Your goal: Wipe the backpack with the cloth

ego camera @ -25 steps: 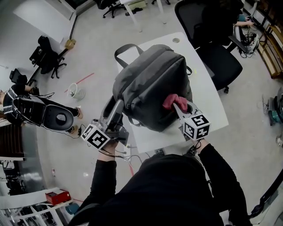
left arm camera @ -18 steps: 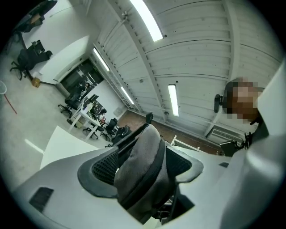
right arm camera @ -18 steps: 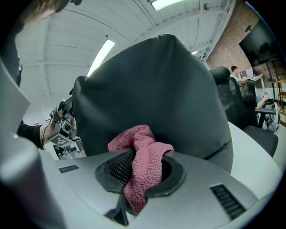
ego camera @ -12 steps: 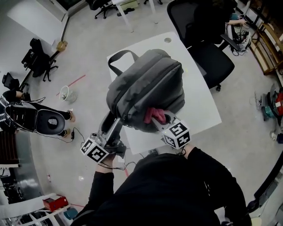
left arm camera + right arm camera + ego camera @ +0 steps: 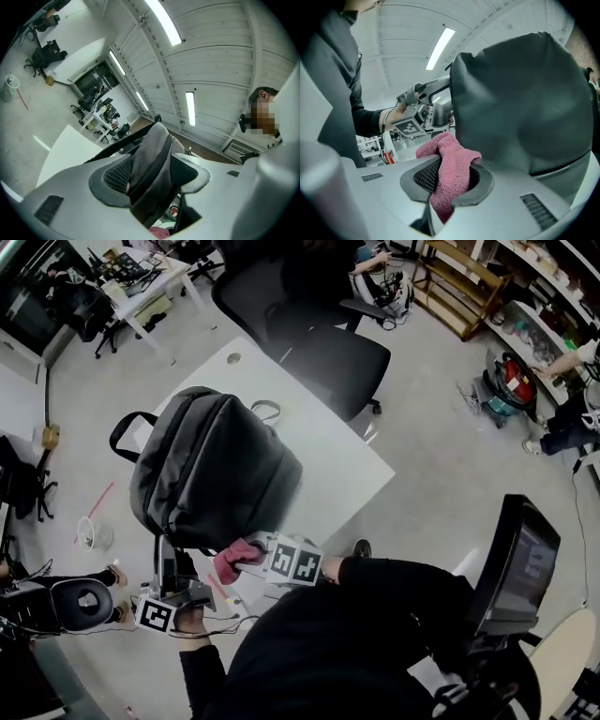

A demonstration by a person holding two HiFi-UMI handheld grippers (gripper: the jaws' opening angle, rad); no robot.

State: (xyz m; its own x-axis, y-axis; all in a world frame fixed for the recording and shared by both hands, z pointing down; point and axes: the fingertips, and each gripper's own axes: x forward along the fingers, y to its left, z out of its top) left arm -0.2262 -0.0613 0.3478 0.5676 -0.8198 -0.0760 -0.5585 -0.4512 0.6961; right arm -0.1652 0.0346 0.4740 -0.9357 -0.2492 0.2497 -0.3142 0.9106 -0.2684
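Clamping cloth (image 5: 234, 559), right gripper (image 5: 449, 180), backpack (image 5: 211, 474) underside hidden

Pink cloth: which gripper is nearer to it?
Right. The right gripper clamps the pink cloth; the left gripper, beside it, its jaws having just closed further, grips the backpack strap.

In the head view the backpack (image 5: 211, 470) covers much of the desk (image 5: 342, 460) and hides the tips of the fingers of the left gripper (image 5: 170, 547), while the right gripper (image 5: 251, 557) covers part of the cloth (image 5: 232, 561). The left gripper view shows the cloth only as a pink sliver cut by the bottom edge. The right gripper view cuts the backpack off at the right.
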